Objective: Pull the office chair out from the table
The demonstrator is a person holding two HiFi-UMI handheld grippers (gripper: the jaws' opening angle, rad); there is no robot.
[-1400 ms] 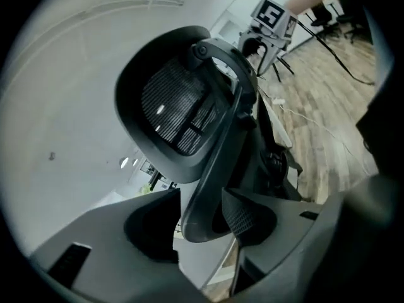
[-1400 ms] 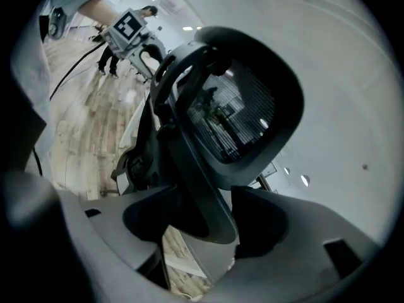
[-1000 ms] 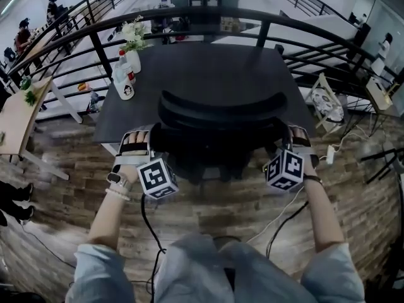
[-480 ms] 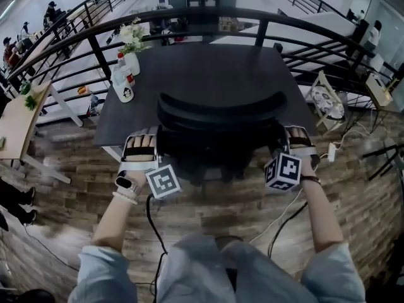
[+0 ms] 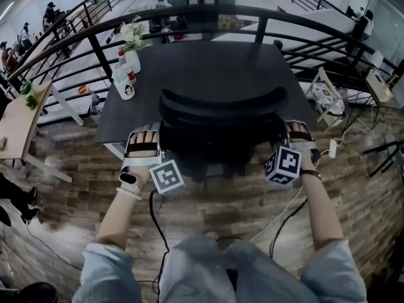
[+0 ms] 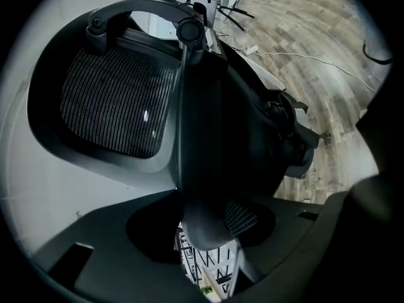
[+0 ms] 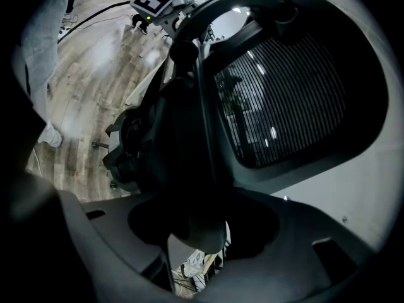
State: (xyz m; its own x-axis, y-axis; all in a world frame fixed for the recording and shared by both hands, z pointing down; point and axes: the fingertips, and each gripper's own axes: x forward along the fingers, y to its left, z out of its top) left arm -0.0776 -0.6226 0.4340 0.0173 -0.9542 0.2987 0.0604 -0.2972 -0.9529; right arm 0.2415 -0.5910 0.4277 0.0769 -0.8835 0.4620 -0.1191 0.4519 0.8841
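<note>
At 12 o'clock, black mesh-back office chair [image 5: 218, 115] sits tucked under dark rectangular table [image 5: 208, 65]. Jaws of left gripper [image 5: 151, 145] just closed, clamped on backrest frame's 9 o'clock edge. Same for right gripper [image 5: 290, 144] at 3 o'clock edge. Both equally near; pull goes toward 6 o'clock.

No readable words or numbers; the left gripper's [image 6: 208, 245] cube [image 5: 166, 176] and the right gripper's [image 7: 196, 245] cube [image 5: 283, 165] bear only square markers; the bottle's [image 5: 124, 65] label is too small.

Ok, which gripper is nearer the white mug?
Left. The left gripper clamps the chair on the mug side, the right gripper its far side; both jaws just closed.
</note>
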